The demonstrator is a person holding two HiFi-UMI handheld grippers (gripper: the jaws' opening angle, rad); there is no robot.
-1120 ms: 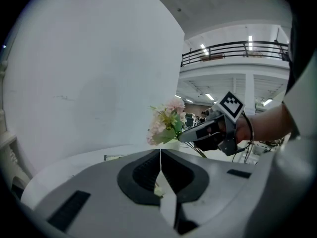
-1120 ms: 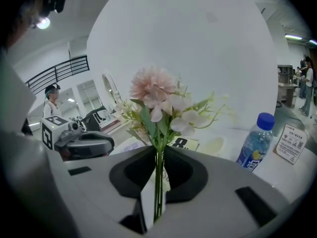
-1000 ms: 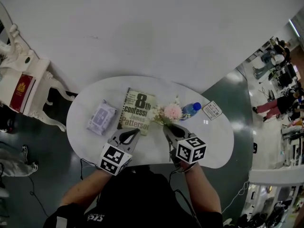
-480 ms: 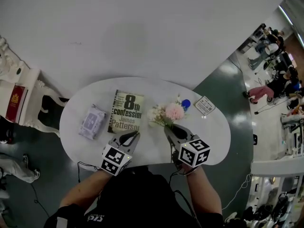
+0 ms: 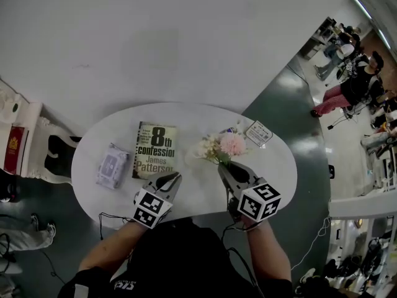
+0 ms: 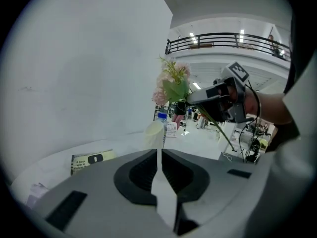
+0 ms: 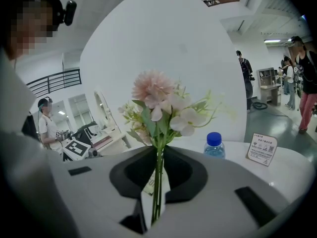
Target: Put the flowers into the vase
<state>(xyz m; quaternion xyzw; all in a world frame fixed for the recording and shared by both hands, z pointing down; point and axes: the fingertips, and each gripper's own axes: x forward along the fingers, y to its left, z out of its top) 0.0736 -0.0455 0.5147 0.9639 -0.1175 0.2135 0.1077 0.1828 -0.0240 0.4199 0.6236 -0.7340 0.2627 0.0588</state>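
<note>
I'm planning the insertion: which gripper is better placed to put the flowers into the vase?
Right: the right gripper grips the flowers by the stems; the left gripper is shut and empty.

In front of you: plain white wall (image 5: 186, 30), slightly curved. You stand at white oval table (image 5: 198, 188), top glossy. Floor (image 5: 291, 123) dark grey-green, shiny, reflects light. At your left: ornate white furniture (image 5: 34, 129) with carved legs (kind of piece not clear). At far right floor turns pale; people (image 5: 350, 82) stand there among equipment. Left gripper view shows upper balcony with dark railing (image 6: 223, 37), bright ceiling lamps (image 6: 241, 33) behind it.
</note>
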